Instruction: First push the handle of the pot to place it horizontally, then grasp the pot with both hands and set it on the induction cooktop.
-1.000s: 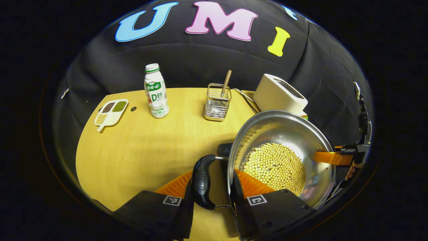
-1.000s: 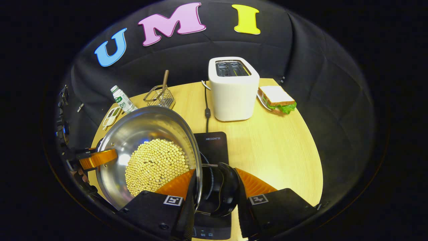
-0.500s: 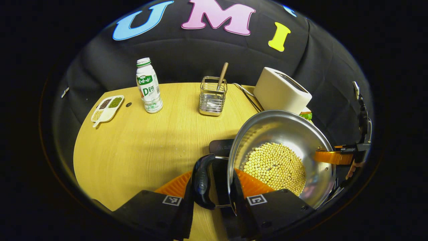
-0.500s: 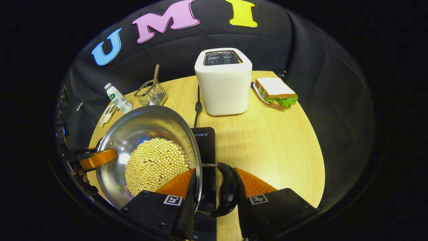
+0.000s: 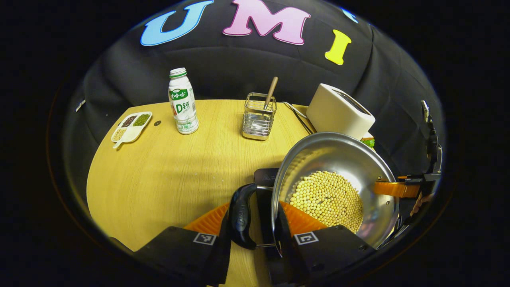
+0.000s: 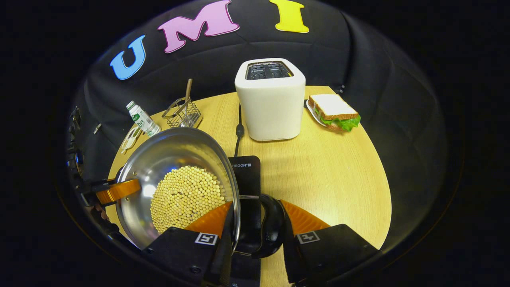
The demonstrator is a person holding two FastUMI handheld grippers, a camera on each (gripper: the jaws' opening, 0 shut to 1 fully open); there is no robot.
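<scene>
A steel pot [image 5: 330, 159] with yellow beans [image 5: 326, 197] in it hangs between both grippers, over the black induction cooktop [image 5: 265, 175]. My left gripper [image 5: 255, 211] is shut on the pot's black loop handle [image 5: 241, 215], with one finger inside the rim. In the right gripper view, my right gripper [image 6: 255, 211] is shut on the opposite black handle [image 6: 273, 225] of the pot [image 6: 171, 155]. The cooktop [image 6: 247, 171] shows just right of the rim. Each gripper appears across the pot: the right gripper [image 5: 392, 188] and the left gripper [image 6: 117, 190]. Whether the pot's base touches the cooktop is hidden.
A white toaster [image 6: 271, 99] with its cable [image 6: 238, 127] stands behind the cooktop, a sandwich [image 6: 332, 111] to its right. A milk bottle [image 5: 182, 101], a wire utensil caddy [image 5: 259, 115] and a small divided dish [image 5: 131, 126] stand at the back left of the wooden table [image 5: 159, 179].
Both grippers keep their hold on the handles. The pot has shifted a little across the cooktop, and less of the cooktop now shows beside its rim.
</scene>
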